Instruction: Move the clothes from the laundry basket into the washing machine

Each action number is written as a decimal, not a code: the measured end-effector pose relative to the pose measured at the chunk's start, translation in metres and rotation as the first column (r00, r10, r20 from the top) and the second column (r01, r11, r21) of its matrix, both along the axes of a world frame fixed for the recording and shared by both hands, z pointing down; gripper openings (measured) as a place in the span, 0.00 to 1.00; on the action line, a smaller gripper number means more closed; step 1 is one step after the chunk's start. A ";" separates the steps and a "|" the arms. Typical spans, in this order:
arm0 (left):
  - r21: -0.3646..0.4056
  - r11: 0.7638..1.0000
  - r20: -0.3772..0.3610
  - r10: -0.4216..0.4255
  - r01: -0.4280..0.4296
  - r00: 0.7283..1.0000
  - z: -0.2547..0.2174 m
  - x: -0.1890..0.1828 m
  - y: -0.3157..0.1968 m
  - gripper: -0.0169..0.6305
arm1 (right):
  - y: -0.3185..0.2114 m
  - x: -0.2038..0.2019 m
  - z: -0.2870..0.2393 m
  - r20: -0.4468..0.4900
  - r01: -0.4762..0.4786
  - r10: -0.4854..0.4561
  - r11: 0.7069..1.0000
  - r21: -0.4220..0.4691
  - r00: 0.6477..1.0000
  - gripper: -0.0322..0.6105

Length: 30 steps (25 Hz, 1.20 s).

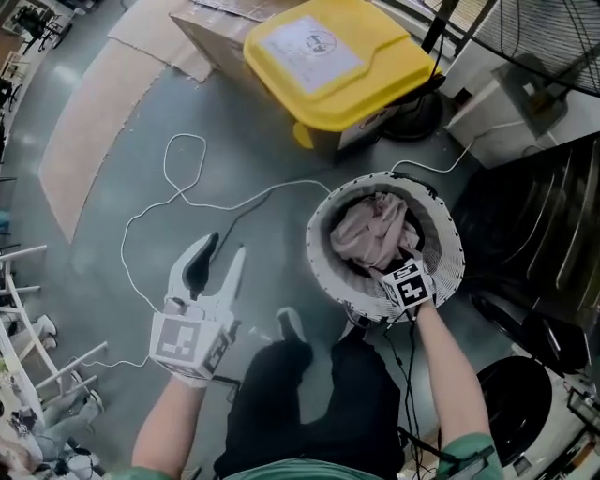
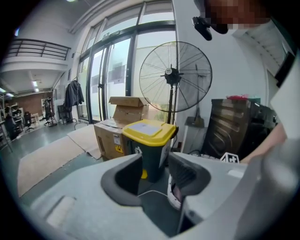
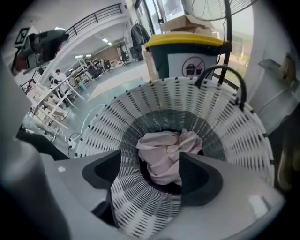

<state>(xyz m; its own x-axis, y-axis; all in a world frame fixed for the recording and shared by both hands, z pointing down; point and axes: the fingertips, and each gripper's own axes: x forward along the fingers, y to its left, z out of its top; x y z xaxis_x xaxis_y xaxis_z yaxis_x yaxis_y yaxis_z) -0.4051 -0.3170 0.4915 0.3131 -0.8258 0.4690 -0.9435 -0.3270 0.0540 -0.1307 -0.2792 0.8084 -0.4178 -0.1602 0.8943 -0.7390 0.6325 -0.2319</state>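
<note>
In the head view, the white slatted round plastic laundry basket [image 1: 452, 246] stood on the grey floor right of centre. A crumpled pale pink garment [image 1: 373, 234] lay inside it on darker cloth.

The right gripper [image 1: 410, 284] hung at the basket's near rim, its marker cube just above the lower edge of the opening. In the right gripper view, the right gripper [image 3: 151, 180] had its jaws spread. The basket [image 3: 154, 206] showed its near wall rising between them, the left jaw outside that wall and the right jaw inside. The pink garment [image 3: 166, 154] sat just beyond and beside the right jaw, and neither pad pressed on it.

The left gripper [image 1: 222, 251] was held at lower left of the head view, well apart from the basket, above a thin white cable [image 1: 178, 197] looping over the floor. In the left gripper view, the left gripper [image 2: 154, 180] had its jaws parted with nothing between them.

A dark bin with a yellow lid [image 1: 328, 56] stood at the top of the head view, with a brown cardboard box [image 1: 211, 28] touching its left side. The white washing machine with a dark round opening [image 1: 520, 408] sat at the lower right corner.
</note>
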 end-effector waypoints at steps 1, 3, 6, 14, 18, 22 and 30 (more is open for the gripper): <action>-0.004 1.000 0.002 0.000 0.000 1.000 0.012 0.000 0.001 0.30 | -0.001 -0.003 0.020 -0.013 0.022 -0.023 1.000 -0.019 1.000 0.65; -0.011 1.000 0.009 0.003 -0.003 1.000 0.035 -0.002 0.001 0.30 | -0.008 -0.008 0.060 -0.032 0.064 -0.065 0.997 -0.045 0.997 0.70; -0.024 1.000 0.038 -0.002 0.003 0.999 0.067 -0.008 -0.002 0.30 | -0.018 -0.010 0.119 -0.077 0.111 -0.119 0.989 -0.095 0.990 0.77; -0.036 0.999 0.066 0.034 -0.032 0.997 0.156 -0.019 -0.006 0.30 | -0.011 0.017 0.274 -0.227 0.201 -0.261 0.946 -0.254 0.938 0.96; -0.035 0.998 0.084 0.055 -0.053 0.995 0.193 -0.022 -0.004 0.30 | -0.021 0.028 0.327 -0.302 0.215 -0.279 0.950 -0.229 0.912 0.96; -0.028 0.997 0.139 0.077 -0.074 0.987 0.222 -0.034 0.001 0.30 | -0.032 0.032 0.367 -0.338 0.220 -0.284 0.951 -0.216 0.897 0.96; 0.001 1.000 0.118 0.014 -0.014 0.993 0.239 -0.051 0.007 0.29 | -0.041 0.033 0.389 -0.292 0.288 -0.343 0.933 -0.215 0.893 0.71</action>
